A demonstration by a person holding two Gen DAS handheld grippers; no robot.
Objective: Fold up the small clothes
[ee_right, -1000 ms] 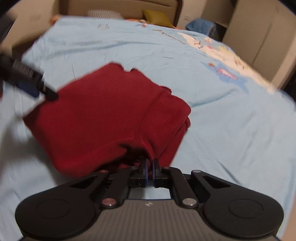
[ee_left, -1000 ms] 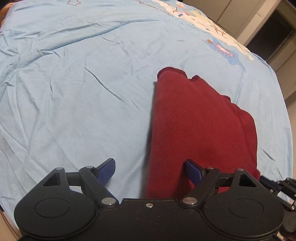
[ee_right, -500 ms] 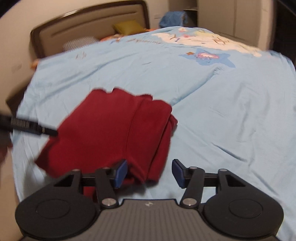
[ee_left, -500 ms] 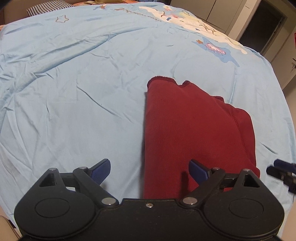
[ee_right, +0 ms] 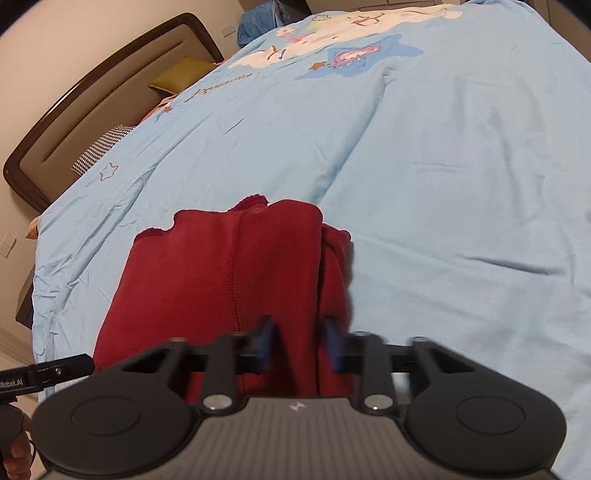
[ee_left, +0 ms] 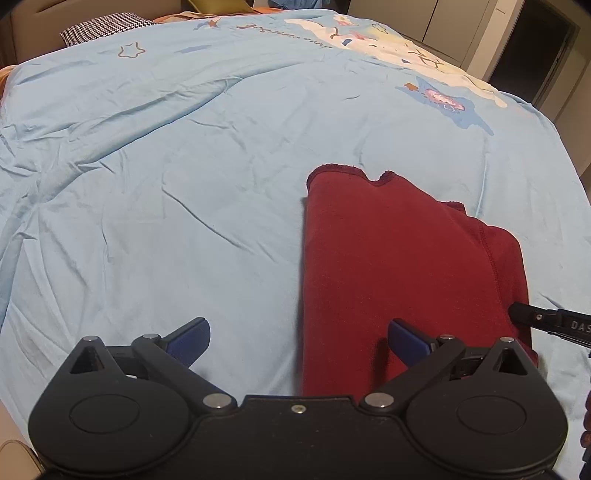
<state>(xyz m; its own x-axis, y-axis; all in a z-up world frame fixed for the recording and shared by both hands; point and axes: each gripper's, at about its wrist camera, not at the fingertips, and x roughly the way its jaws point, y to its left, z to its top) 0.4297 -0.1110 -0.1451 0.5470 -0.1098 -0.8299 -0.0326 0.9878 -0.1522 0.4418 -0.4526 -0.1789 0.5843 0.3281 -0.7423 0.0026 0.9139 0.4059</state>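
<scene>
A dark red garment [ee_left: 399, 266] lies folded on the light blue bedspread [ee_left: 184, 184]. My left gripper [ee_left: 299, 339] hovers over its near left edge; the jaws are opening wide and hold nothing, and the right pad [ee_left: 406, 338] is above the cloth. In the right wrist view the garment [ee_right: 221, 280] shows a stitched seam and a folded right side. My right gripper [ee_right: 299, 343] is blurred and its jaws are closing, a small gap still open with the garment's near right fold between them. Its tip [ee_left: 517, 314] shows at the garment's right edge.
The bedspread has a cartoon print [ee_left: 443, 99] on its far side. A wooden headboard [ee_right: 92, 96], a green cushion [ee_right: 181, 77] and a checked pillow [ee_left: 103, 29] lie at the head of the bed. The bed edge drops off at the right [ee_left: 569, 155].
The right gripper let go of the garment's corner, rolled and shifted along the near right edge; its jaws opened, then narrowed. The garment settled flat. The left jaws spread wider.
</scene>
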